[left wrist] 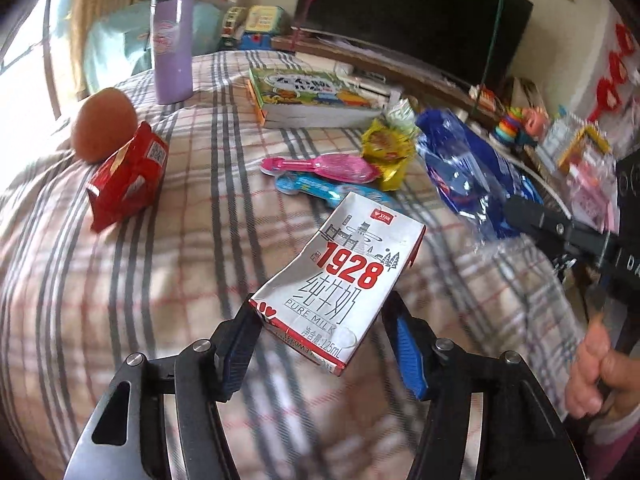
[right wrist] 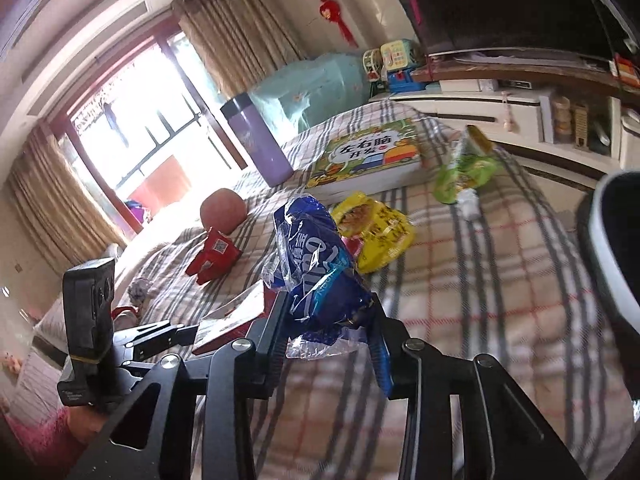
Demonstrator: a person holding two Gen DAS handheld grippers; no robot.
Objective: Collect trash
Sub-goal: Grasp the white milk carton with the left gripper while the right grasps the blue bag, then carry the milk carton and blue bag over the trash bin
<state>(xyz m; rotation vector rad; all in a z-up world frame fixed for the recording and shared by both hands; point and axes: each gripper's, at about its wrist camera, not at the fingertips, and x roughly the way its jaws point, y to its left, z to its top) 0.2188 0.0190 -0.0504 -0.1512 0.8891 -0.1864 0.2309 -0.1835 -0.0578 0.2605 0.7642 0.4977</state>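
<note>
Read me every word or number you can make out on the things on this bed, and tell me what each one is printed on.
"1928", "纯牛奶", "PURE MILK", "125mL": milk carton, held in the left hand-held gripper.
"左右脑开发": children's book.
Partial white letters, seemingly "OREO": blue wrapper in the right hand-held gripper.
QR code, no readable words: red box.
Purple bottle and yellow packet: print too blurred to read.

wrappers (right wrist: 316, 264) x3 | cartons (left wrist: 340, 276) x2 | brushes (left wrist: 320, 166) x2 | book (left wrist: 308, 98) x1

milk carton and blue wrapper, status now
Left gripper shut on milk carton. Right gripper shut on blue wrapper. Yellow wrapper on bed.
</note>
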